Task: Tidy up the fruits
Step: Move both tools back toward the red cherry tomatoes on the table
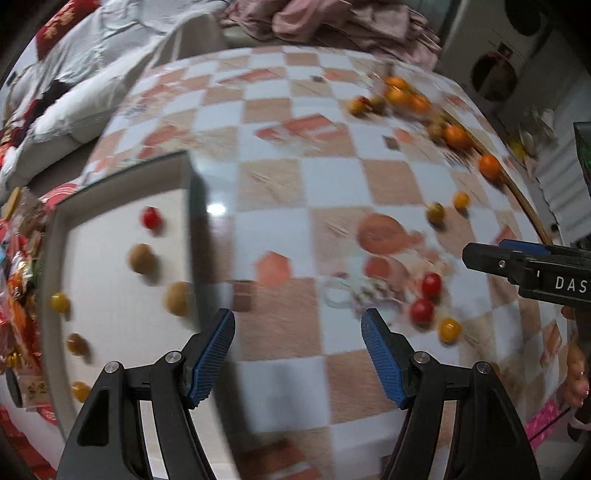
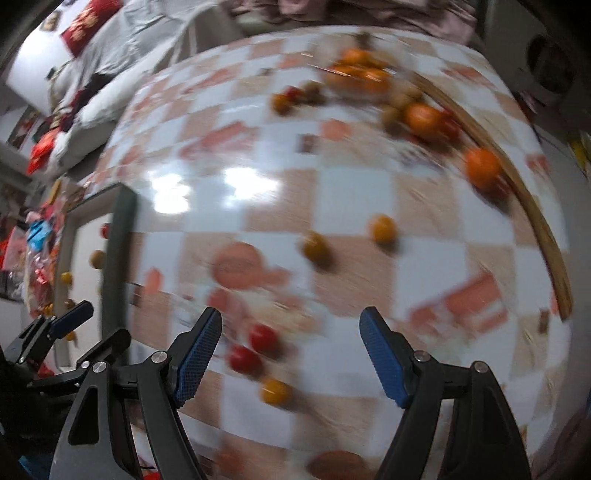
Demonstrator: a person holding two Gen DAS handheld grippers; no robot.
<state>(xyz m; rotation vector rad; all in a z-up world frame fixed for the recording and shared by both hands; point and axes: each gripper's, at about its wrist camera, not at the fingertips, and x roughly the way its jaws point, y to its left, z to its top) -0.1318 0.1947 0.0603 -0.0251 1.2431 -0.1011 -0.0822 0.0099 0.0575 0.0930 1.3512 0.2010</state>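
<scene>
Both my left gripper (image 1: pixel 297 358) and right gripper (image 2: pixel 290 356) hang wide open, empty. Red cherry tomatoes (image 2: pixel 255 349) sit on the checked table (image 2: pixel 354 199) near my right fingers (tiny, slick, squishable), so I'd pinch gently across the middle.

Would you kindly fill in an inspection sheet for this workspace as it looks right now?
Surface: table under a glossy orange-and-white chequered cloth.
Job's things: white rectangular tray with a grey rim already holds several small red, brown and yellow fruits; two red cherry tomatoes and a small yellow fruit lie on the cloth; round orange tangerines sit far right.
Clutter: colourful snack packets left of the tray.
Grippers: left gripper and right gripper both have jaws apart, nothing between them.
Cables: nothing seen.
Surroundings: grey-white bedding and pink cloth behind the table.
</scene>
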